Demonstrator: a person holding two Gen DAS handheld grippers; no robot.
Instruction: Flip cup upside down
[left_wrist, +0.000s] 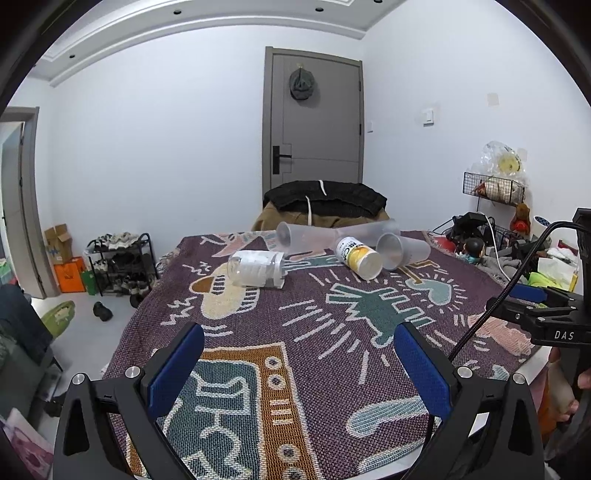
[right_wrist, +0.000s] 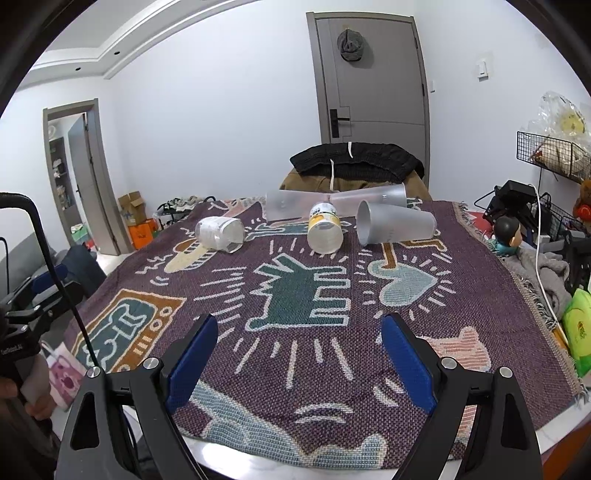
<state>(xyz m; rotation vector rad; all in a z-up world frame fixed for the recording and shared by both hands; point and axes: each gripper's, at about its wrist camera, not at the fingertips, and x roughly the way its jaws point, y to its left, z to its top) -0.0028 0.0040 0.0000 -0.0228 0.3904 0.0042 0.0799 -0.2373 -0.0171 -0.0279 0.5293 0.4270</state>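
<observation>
Several cups lie on their sides at the far end of a patterned cloth. A frosted cup (left_wrist: 404, 250) (right_wrist: 395, 223) lies at the right, mouth toward me. A yellow-labelled cup (left_wrist: 360, 256) (right_wrist: 325, 229) lies in the middle. A clear cup with a white label (left_wrist: 256, 267) (right_wrist: 220, 232) lies at the left. Two long frosted cups (left_wrist: 295, 236) (right_wrist: 295, 208) lie behind them. My left gripper (left_wrist: 299, 365) is open and empty over the near cloth. My right gripper (right_wrist: 299, 354) is open and empty, well short of the cups.
The purple patterned cloth (left_wrist: 332, 332) (right_wrist: 258, 295) covers the table. A chair draped with dark clothing (left_wrist: 325, 201) (right_wrist: 356, 160) stands behind the table. Clutter, a wire basket (right_wrist: 554, 155) and a green packet (right_wrist: 580, 328) sit to the right. A shoe rack (left_wrist: 122, 262) stands at the left.
</observation>
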